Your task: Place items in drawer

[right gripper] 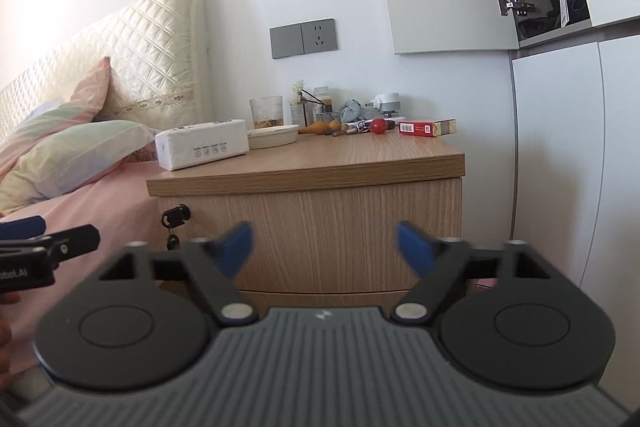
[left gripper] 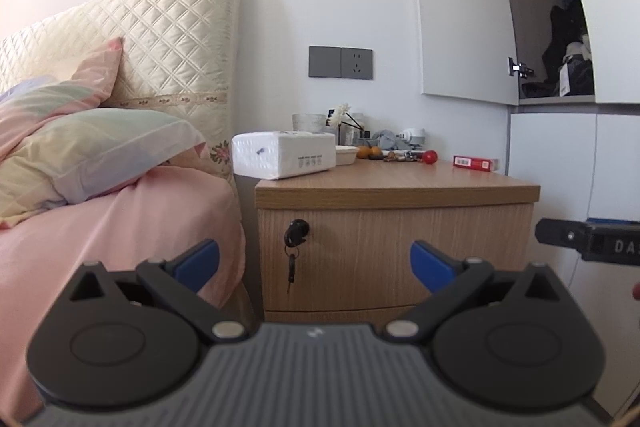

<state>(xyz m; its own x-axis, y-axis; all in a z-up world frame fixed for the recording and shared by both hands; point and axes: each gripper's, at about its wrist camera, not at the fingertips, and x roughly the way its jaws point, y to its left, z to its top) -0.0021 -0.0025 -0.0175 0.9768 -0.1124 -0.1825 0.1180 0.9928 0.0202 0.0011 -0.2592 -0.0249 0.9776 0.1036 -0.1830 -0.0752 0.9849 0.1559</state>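
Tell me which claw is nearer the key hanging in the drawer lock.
Left. The left claw hangs open right in front of the key; the right claw is open too, farther right before the drawer front.

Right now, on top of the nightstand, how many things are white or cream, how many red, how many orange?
White or cream: 2, the tissue pack and the shallow dish.
Red: 2, the red ball and the red box.
Orange: 2, small fruits beside the dish.
Total: 6. The clutter further back is too small to sort.
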